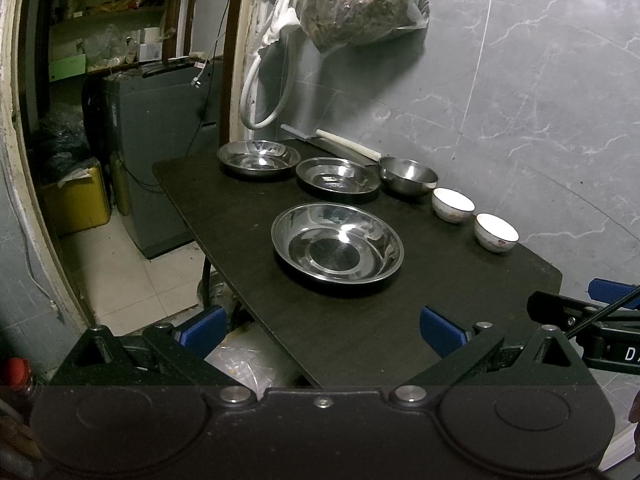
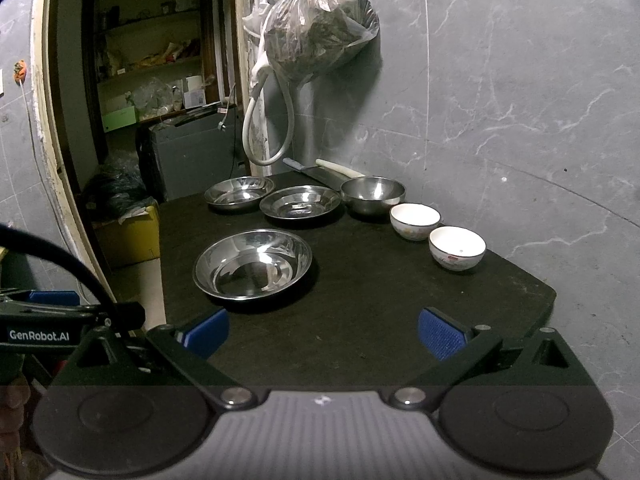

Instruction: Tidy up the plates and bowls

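So the dark rectangular tabletop sits pushed against a grey marble-look tiled wall, probably why the dishes line up along that back edge, out of the way. Nothing's stacked yet, so I'd say the sorting hasn't started. The biggest piece, a wide shallow stainless steel plate, sits alone straight ahead of the left gripper, nearer to it than anything else; my guess is that's the first pick. Beyond it, two more shallow steel plates sit side by side, apart but near each other, so nesting them looks easy. Right of those is a deeper round steel bowl, then two small white ceramic bowls ahead and right of the right gripper, grouped by type already, it seems. A kitchen knife with a pale handle lies behind, at the wall. Both sets of jaws are spread wide with nothing in them, hanging over the near edge like they're lining up.
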